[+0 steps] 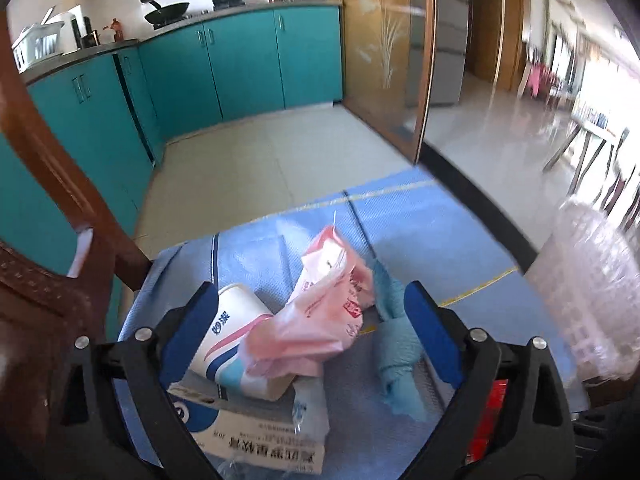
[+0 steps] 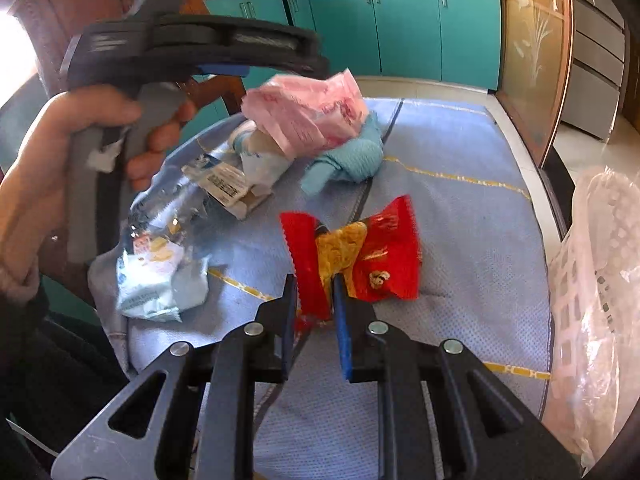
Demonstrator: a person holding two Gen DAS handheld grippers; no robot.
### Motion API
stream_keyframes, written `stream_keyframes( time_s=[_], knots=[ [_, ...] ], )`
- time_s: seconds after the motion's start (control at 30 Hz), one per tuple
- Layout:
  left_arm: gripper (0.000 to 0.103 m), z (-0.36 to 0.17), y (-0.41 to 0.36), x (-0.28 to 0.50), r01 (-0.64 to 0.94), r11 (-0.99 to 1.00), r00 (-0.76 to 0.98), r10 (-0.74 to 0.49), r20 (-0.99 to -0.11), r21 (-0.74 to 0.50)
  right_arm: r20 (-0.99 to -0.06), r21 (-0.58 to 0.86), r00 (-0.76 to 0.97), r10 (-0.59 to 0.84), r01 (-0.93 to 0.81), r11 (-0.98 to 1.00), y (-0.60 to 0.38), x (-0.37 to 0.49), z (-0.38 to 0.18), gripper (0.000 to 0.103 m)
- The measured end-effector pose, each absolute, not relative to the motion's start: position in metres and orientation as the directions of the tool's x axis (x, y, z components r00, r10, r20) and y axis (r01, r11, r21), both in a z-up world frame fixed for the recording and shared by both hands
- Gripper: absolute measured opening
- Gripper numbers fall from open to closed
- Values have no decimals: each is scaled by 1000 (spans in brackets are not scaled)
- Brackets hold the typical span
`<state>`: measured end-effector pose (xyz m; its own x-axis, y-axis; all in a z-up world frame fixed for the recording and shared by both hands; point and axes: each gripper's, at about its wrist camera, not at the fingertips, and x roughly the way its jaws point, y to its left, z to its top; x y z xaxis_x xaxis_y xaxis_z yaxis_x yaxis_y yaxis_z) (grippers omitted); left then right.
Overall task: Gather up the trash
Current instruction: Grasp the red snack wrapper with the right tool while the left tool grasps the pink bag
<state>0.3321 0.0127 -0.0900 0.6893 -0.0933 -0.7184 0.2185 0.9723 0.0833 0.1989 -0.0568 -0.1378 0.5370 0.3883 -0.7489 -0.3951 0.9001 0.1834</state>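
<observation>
Bin w/ clear liner [image 2: 592, 280] at table's right edge; contents not visible. Blue tablecloth [image 2: 460, 216] carries all visible trash, so most remains, I judge. Pink bag [image 1: 320, 320], paper cup [image 1: 232, 344], teal rag [image 1: 396, 344] lie between left gripper [image 1: 320, 320] jaws, wide apart. Right gripper [image 2: 316, 296]: jaws narrow, red wrapper [image 2: 360, 256] edge between; grip unclear.

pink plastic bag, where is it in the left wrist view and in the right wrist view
Left wrist view: the pink plastic bag lies low in the middle, between the open fingers of the left gripper, draped over a paper cup.
Right wrist view: the pink plastic bag is above the middle, beyond the red snack wrapper.
Shared landmark: the crumpled teal cloth right beside the bag.
</observation>
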Motion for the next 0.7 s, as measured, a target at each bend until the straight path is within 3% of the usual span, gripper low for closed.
stream_keyframes(
  time_s=[0.03,0.07,0.1,0.13,0.23,0.4,0.53,0.6,0.7],
  knots=[
    [89,-93,11,334,221,972,680,-97,-727,76,-748,178,540,386,-396,901,-57,198,-138,35],
    [81,-96,9,336,228,972,667,-111,-737,60,-742,168,553,379,-393,904,-59,197,-136,49],
    [61,-99,6,338,239,970,647,-121,-753,50,-738,163,563,372,-387,908,-61,197,-135,59],
    [42,-102,5,340,243,968,636,-116,-763,56,-733,163,572,368,-378,912,-63,197,-134,61],
    [16,-110,4,338,256,964,614,-110,-782,66,-730,189,574,371,-353,916,-70,199,-133,63],
    [7,-104,11,320,252,967,624,-135,-770,35,-734,213,567,372,-329,920,-75,206,-137,64],
    [7,-79,16,295,269,963,676,-179,-714,13,-718,236,566,406,-351,906,-68,209,-137,65],
    [7,-65,20,282,276,961,706,-206,-678,-5,-710,223,572,411,-370,902,-59,208,-137,73],
    [7,-44,26,262,287,957,751,-246,-613,-33,-715,158,583,387,-404,901,-40,209,-140,77]
  ],
)
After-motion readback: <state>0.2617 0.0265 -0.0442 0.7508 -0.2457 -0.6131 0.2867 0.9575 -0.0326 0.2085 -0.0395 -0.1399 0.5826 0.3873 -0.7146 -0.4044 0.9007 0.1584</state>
